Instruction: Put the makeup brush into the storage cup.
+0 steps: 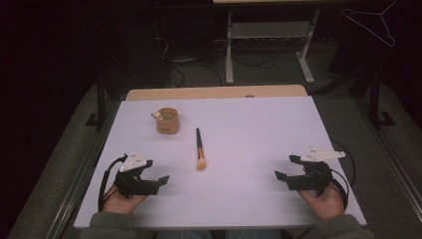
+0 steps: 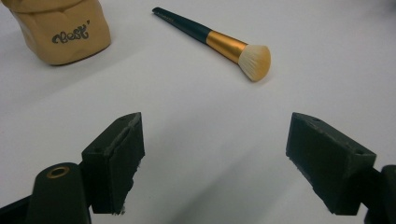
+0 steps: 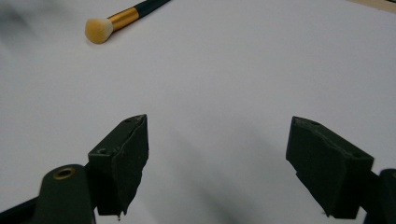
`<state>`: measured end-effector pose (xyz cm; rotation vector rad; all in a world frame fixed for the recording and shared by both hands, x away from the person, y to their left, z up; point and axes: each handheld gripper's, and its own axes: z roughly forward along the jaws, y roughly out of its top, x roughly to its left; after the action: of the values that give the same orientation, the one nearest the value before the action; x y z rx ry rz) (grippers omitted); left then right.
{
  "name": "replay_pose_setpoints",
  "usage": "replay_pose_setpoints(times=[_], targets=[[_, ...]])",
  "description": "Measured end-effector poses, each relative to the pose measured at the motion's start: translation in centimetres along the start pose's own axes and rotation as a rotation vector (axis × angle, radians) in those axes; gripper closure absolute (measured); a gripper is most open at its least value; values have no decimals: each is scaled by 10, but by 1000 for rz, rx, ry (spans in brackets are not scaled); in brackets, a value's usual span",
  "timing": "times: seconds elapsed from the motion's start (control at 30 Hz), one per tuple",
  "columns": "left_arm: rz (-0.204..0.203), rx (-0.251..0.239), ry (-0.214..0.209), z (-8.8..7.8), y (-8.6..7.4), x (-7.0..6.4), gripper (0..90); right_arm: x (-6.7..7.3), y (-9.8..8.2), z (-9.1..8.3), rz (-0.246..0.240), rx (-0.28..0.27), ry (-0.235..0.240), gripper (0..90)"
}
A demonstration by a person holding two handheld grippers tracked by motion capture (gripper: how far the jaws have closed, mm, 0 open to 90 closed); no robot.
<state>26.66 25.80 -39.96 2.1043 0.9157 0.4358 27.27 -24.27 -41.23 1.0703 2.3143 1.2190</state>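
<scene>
Nothing is gripped yet. The left claw (image 1: 158, 181) and the right claw (image 1: 284, 168) rest wide open, low in the frame. The makeup brush (image 1: 199, 148) lies at the centre of the surface (image 1: 259, 129), beside a tan cup (image 1: 167, 121). Probably a reach comes next, which calls for closing on the thin handle.

The person's left hand (image 1: 122, 197) holds the left gripper (image 1: 155, 174) near the table's (image 1: 259, 129) near-left corner, jaws spread wide. The right hand (image 1: 326, 199) holds the right gripper (image 1: 287, 167) near the near-right corner, jaws likewise wide apart, both pointing inward.
</scene>
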Motion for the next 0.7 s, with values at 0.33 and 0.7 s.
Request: replay_pose_setpoints(times=[0.33,0.7], targets=[[5,4,-3,2,1,-3,191,12,15,13,-3,36,25,205],[-5,0,-8,3,2,-4,191,32,65,48,-42,99,89,209]])
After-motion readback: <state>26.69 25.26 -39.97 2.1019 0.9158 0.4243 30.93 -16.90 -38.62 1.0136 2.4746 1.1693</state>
